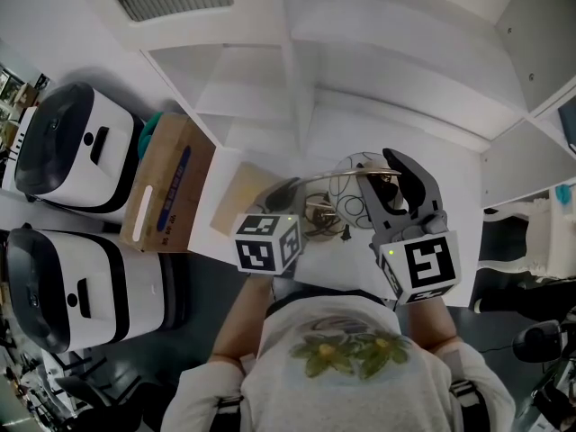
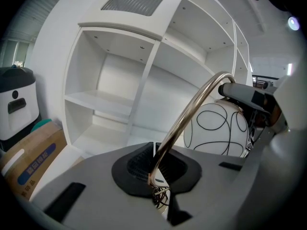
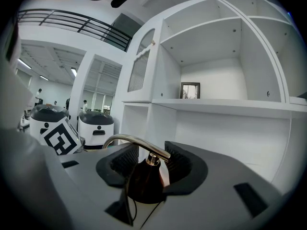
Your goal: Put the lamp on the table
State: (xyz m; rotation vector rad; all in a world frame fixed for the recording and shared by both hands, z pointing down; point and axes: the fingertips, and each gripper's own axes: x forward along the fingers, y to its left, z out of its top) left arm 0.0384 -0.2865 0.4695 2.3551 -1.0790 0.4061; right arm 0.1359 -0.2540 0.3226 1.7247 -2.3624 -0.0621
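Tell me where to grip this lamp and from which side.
Take the lamp by its thin curved brass arm, coming from the person's side, as the left gripper does; the right gripper clamps the dark cone. The round globe shade looks too wide and smooth for jaws.

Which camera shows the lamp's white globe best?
The left gripper view: the white globe, with its black looping lines, shows large and nearly whole. The head view shows it small, partly behind the right tongs. The right gripper view shows only the dark fitting and brass arm, no globe.
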